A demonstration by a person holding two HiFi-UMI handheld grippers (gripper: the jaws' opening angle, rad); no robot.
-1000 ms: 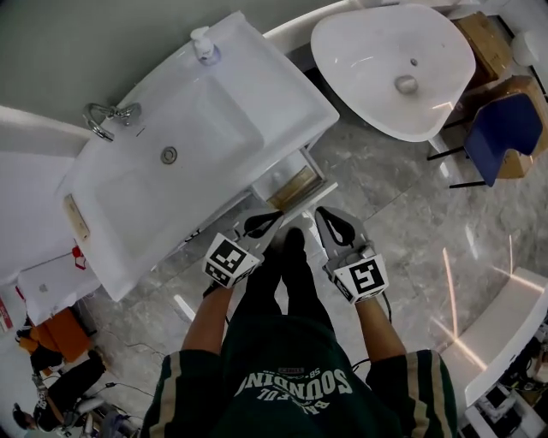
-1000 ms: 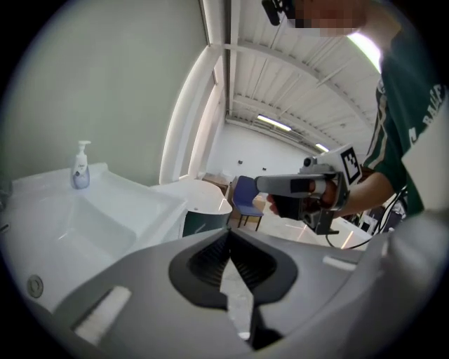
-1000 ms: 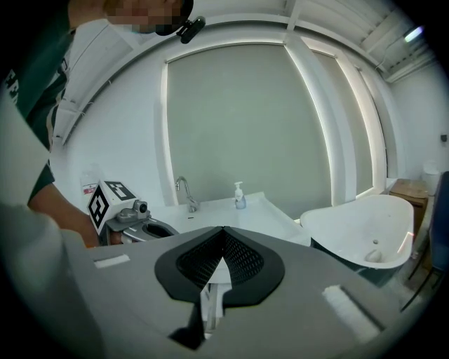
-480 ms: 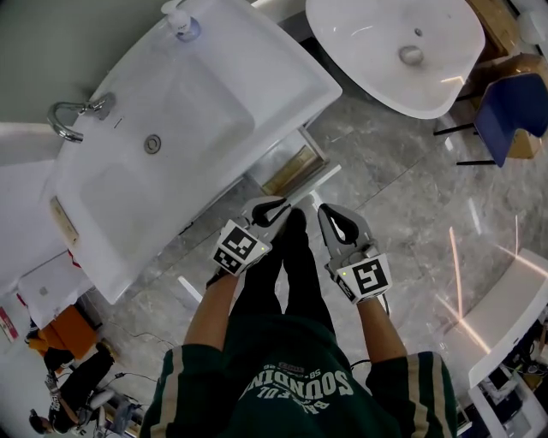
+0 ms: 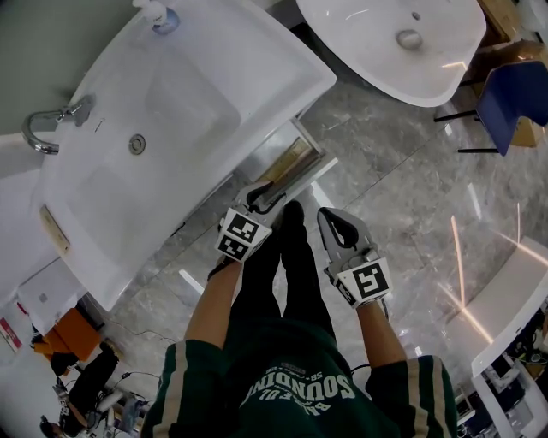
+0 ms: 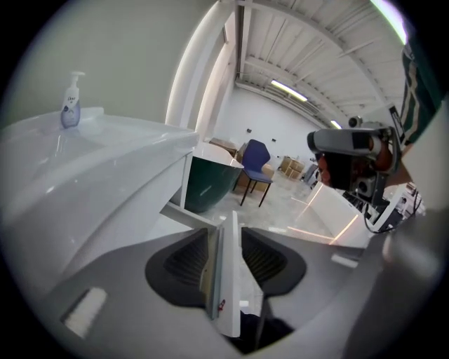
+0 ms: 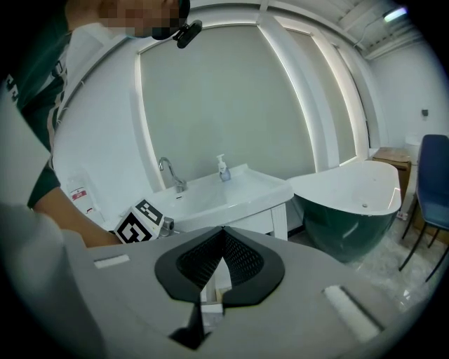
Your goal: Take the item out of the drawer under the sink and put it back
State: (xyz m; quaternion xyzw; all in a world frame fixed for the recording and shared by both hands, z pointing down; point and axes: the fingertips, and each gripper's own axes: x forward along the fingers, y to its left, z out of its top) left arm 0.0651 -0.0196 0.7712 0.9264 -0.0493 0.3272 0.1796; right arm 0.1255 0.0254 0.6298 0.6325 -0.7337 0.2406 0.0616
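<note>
Because the white, wood-lined drawer (image 5: 295, 164) under the white rectangular sink (image 5: 197, 94) stands edge-on between your left gripper's (image 5: 265, 196) just-spread jaws, that hand leads; your right gripper (image 5: 335, 219), pressed together and empty, hangs beside; the item isn't visible.

Most of the drawer (image 5: 295, 162) is tucked under the sink (image 5: 197, 94), so no clue what's in it from the head view. The soap bottle (image 5: 161, 14) and bathtub (image 5: 377, 51) get chopped by the top edge, the blue chair (image 5: 514, 103) by the right. Bottle's label is too tiny to read.
</note>
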